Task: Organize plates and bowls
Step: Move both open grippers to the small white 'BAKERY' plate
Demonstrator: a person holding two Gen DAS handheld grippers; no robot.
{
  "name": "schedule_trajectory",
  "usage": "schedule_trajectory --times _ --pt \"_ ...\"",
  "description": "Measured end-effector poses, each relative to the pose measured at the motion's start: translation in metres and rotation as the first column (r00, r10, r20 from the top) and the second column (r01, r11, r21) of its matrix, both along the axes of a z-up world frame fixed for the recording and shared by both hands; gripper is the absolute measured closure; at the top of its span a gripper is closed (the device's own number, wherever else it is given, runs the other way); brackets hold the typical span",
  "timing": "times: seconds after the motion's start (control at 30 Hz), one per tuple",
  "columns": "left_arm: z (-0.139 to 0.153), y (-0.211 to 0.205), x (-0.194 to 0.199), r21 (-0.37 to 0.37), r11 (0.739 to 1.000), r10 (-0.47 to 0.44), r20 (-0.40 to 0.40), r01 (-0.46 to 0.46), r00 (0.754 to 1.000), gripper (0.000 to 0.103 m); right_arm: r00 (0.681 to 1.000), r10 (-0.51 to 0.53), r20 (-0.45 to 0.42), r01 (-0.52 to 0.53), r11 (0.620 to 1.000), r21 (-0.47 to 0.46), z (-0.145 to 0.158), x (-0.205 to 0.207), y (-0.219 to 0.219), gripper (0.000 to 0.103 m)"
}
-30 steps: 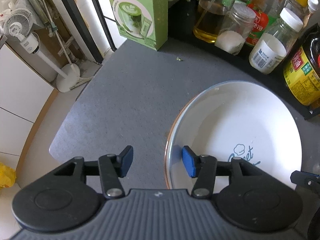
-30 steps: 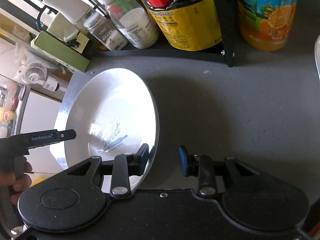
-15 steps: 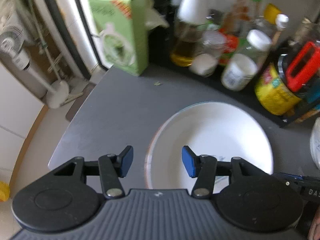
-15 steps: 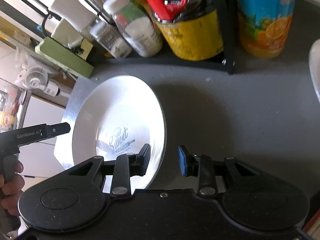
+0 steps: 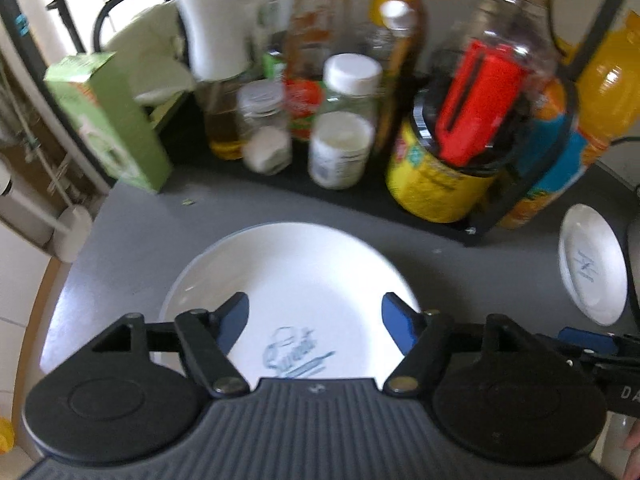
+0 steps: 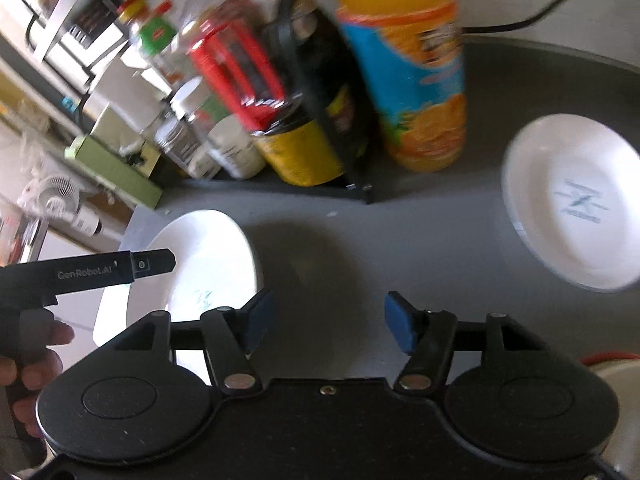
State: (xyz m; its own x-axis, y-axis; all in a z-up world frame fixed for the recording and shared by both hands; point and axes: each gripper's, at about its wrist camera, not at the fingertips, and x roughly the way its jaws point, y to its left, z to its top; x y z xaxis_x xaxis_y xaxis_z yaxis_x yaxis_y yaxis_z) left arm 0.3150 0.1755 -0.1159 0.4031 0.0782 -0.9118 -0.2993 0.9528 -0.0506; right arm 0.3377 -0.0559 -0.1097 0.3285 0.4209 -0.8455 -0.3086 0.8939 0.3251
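Since a second ago both tools have pulled back and up from the large plate (image 5: 292, 280): the right hand-held gripper (image 6: 326, 322), which then had one finger over the plate's rim, now sits clear of it, and the left hand-held gripper (image 5: 316, 320) has swung from the plate's left edge to face it head on. Both stand with fingers spread wide and nothing between them.

The large plate lies flat on the grey tabletop (image 6: 380, 240), directly ahead of and below the left tool, and ahead-left of the right one. A smaller plate (image 6: 576, 200) rests ahead-right of the right tool, well apart from the first. A black rack (image 5: 360, 200) crowded with bottles and jars stands just beyond the large plate.

Judging from this, the plates remain unstacked. The chief risk is the rim grip: a flat plate offers little purchase, so a shallow pinch could let it slip or tip. A careless forward sweep might also knock the bottles, since the rack is close behind. The views are blurred, so finer detail cannot be told.
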Motion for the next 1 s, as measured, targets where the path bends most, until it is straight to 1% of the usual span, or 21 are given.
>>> schedule_trajectory --times 0.03,0.1,0.13,0.17,0.23,0.4,0.53,0.67,0.73,0.87,1.0 --pt "0.001 -0.005 0.002 -0.010 1.000 -0.009 0.012 0.009 1.000 0.028 1.000 -0.013 0.005 0.013 1.000 0.002 0.001 0.000 -0.005 0.036" --pt "0.004 -0.016 0.007 -0.036 0.999 -0.028 0.036 0.029 0.999 0.020 0.999 -0.037 0.024 0.037 0.999 0.006 0.006 -0.001 -0.019 0.026" --pt "0.005 -0.021 0.010 -0.043 0.998 -0.039 0.043 0.041 0.998 0.018 0.998 -0.051 0.037 0.051 0.999 0.005 0.008 -0.001 -0.026 0.017" --pt "0.006 -0.028 0.012 -0.042 0.998 -0.049 0.046 0.051 0.998 0.014 0.996 -0.066 0.051 0.066 0.998 0.004 0.011 -0.002 -0.032 0.012" --pt "0.007 -0.040 0.018 -0.038 0.996 -0.074 0.049 0.075 0.996 0.013 0.993 -0.088 0.078 0.089 0.996 0.001 0.016 -0.003 -0.042 0.009" --pt "0.009 -0.069 0.029 -0.060 0.990 -0.128 0.054 0.131 0.990 0.013 0.983 -0.131 0.125 0.135 0.991 -0.023 0.024 -0.004 -0.069 0.007" --pt "0.015 -0.093 0.036 -0.019 0.987 -0.160 0.084 0.162 0.984 0.013 0.977 -0.166 0.132 0.169 0.985 -0.016 0.025 -0.004 -0.087 0.007" --pt "0.014 -0.112 0.045 0.017 0.983 -0.184 0.067 0.184 0.981 0.013 0.971 -0.190 0.145 0.195 0.980 -0.025 0.026 -0.006 -0.104 0.007" --pt "0.015 -0.119 0.047 0.003 0.980 -0.197 0.073 0.198 0.978 0.013 0.968 -0.201 0.152 0.209 0.977 -0.032 0.026 -0.007 -0.110 0.007" --pt "0.014 -0.140 0.051 0.013 0.970 -0.242 0.081 0.241 0.967 0.013 0.961 -0.217 0.170 0.229 0.972 -0.055 0.027 -0.009 -0.125 0.007" --pt "0.008 -0.159 0.056 -0.019 0.962 -0.269 0.089 0.272 0.959 0.017 0.955 -0.222 0.195 0.241 0.967 -0.081 0.027 -0.012 -0.140 0.009"
